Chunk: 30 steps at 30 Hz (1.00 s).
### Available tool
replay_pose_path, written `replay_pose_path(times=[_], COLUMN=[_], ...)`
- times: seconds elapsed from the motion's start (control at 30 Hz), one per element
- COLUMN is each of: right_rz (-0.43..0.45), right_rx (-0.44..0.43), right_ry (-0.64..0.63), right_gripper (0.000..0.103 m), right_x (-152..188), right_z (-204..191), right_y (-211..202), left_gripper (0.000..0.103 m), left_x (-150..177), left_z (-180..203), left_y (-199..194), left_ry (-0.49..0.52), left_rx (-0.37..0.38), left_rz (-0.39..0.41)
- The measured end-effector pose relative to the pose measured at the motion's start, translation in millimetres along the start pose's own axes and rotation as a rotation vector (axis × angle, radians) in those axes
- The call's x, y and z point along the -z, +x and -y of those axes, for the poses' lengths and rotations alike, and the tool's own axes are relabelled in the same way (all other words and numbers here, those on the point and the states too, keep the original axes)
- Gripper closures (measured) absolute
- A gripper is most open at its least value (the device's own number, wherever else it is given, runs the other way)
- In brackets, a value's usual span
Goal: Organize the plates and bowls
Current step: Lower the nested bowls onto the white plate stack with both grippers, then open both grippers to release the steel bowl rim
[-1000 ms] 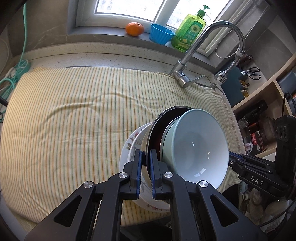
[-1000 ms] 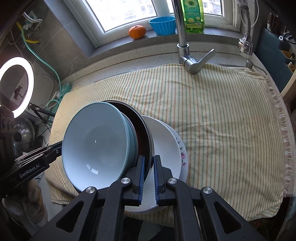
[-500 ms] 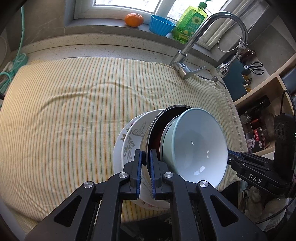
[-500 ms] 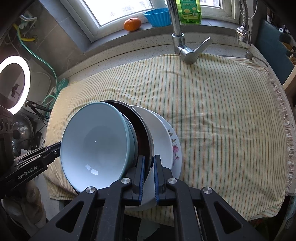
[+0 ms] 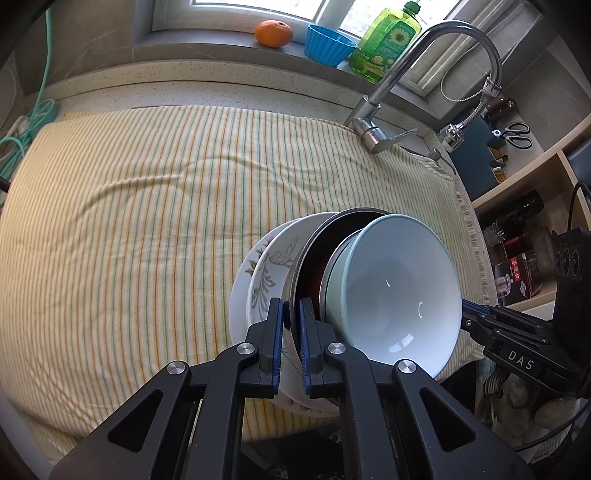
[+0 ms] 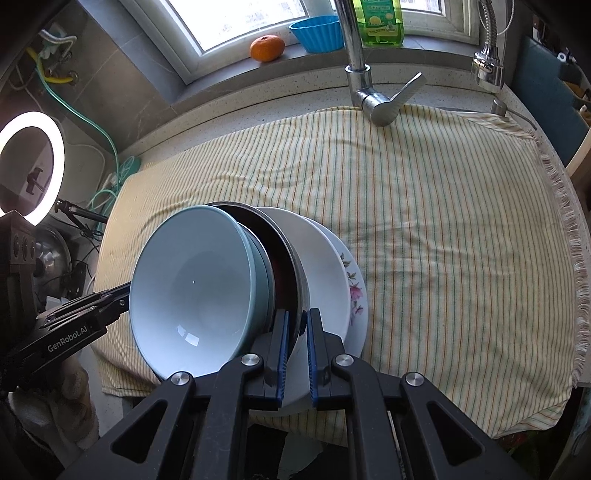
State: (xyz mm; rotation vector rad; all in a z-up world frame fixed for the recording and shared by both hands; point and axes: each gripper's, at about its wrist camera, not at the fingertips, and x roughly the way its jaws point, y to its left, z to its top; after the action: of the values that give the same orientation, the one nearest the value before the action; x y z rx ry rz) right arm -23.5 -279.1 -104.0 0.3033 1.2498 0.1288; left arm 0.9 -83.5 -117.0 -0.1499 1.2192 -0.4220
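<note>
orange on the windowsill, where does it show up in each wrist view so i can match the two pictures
Left wrist view: the orange sits at top centre on the windowsill, left of the blue cup.
Right wrist view: the orange is at top, left of centre, again just left of the blue cup.
Shared landmark: the faucet, to the right of the orange in both.

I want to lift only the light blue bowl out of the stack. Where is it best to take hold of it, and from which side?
Take the light blue bowl by its upper rim, coming from above with one finger inside and one outside. The rim there is thin and free; lower down, both tools already clamp the dark metal bowl behind it.
</note>
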Motion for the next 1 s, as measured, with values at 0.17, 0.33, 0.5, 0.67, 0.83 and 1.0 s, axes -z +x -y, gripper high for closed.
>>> replay_pose_path(times=[0.17,0.33,0.5,0.67,0.83,1.0], right_rz=[-0.002,-0.002,0.005,0.011,0.019,0.009], right_rx=[-0.009,-0.014,-0.026,-0.041,-0.042,-0.059], right_ry=[0.004,0.000,-0.012,-0.038,-0.076,-0.089], right_gripper=[0.094,0.094,0.092,0.092,0.084,0.080], right_x=[2.9,3.9,4.6,6.5,8.8,6.0], right_z=[1.2,1.4,1.8,2.1,4.8,9.1], right_y=[-0.8,-1.4,-1.7,-3.0,-7.8,-7.2], left_gripper=[0.096,0.096,0.096,0.094,0.088,0.087], left_x=[-0.3,-1.3,0.4,4.5,11.4,11.6], left_z=[0.8,1.3,0.7,1.1,0.1,4.1], left_y=[0.0,0.9,2.8,-2.5,-11.8,-13.9], left_ry=[0.001,0.002,-0.005,-0.016,-0.045,-0.056], left_rx=[-0.004,-0.009,-0.013,-0.039,-0.077,-0.118], left_rz=[0.002,0.004,-0.004,0.017,0.060,0.092])
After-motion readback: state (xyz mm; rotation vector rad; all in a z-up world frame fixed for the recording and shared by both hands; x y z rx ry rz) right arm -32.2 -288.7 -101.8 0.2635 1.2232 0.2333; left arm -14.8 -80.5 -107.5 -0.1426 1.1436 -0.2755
